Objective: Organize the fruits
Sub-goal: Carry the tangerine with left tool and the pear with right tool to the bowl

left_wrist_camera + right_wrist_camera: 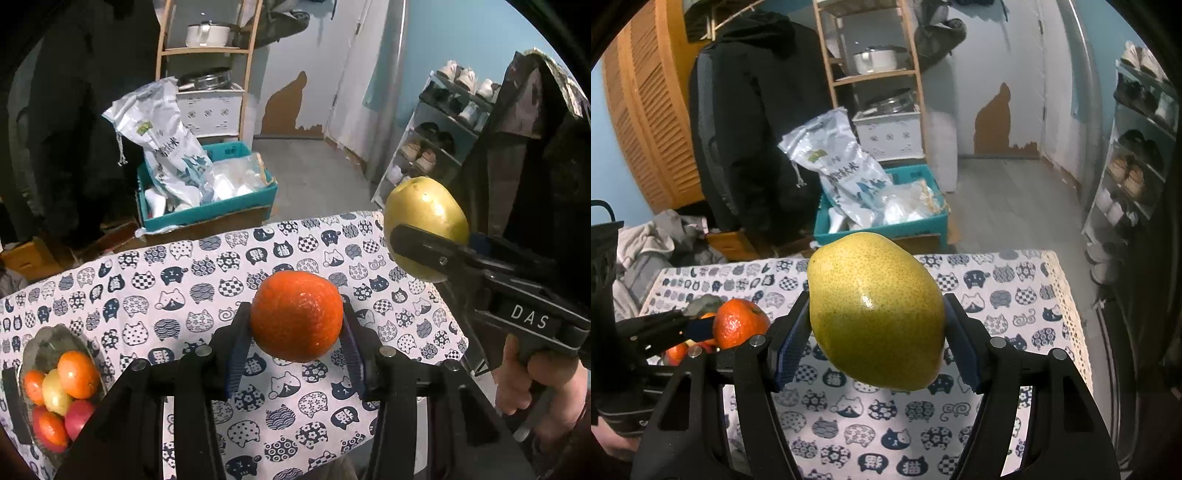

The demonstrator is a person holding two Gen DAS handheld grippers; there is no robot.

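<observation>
**One fruit in each gripper, both clear of the table**

I have an orange (295,315) pinched in my left gripper (293,347). The two blue pads press its flanks at three and nine o'clock, squeezed in about as far as the fruit lets them. I grip it across its widest part so it cannot roll out, and it hangs in the air above the cat-print tablecloth (147,280), touching nothing but the pads.

My right gripper (875,339) carries a yellow-green pear (875,314) the same way, clamped across its belly with the long axis tilted toward one o'clock. The jaws stand wider here only because the pear is the fatter fruit; the pads bear on its skin on both sides. From the left wrist camera the pear sits at two o'clock, well apart from the orange, with my hand (535,384) wrapped around the handle below.

The glass bowl (33,343) lies at eight o'clock in the left view, near the table's edge, with the rest of the fruit piled in it. I judge that both fruits are lifted out to be sorted into separate places, though I see no second container.

Count: two grippers, two fruits held, one orange and one pear. In the bowl I count three oranges, one yellowish fruit and what looks like two red ones; some may be hidden underneath.
</observation>
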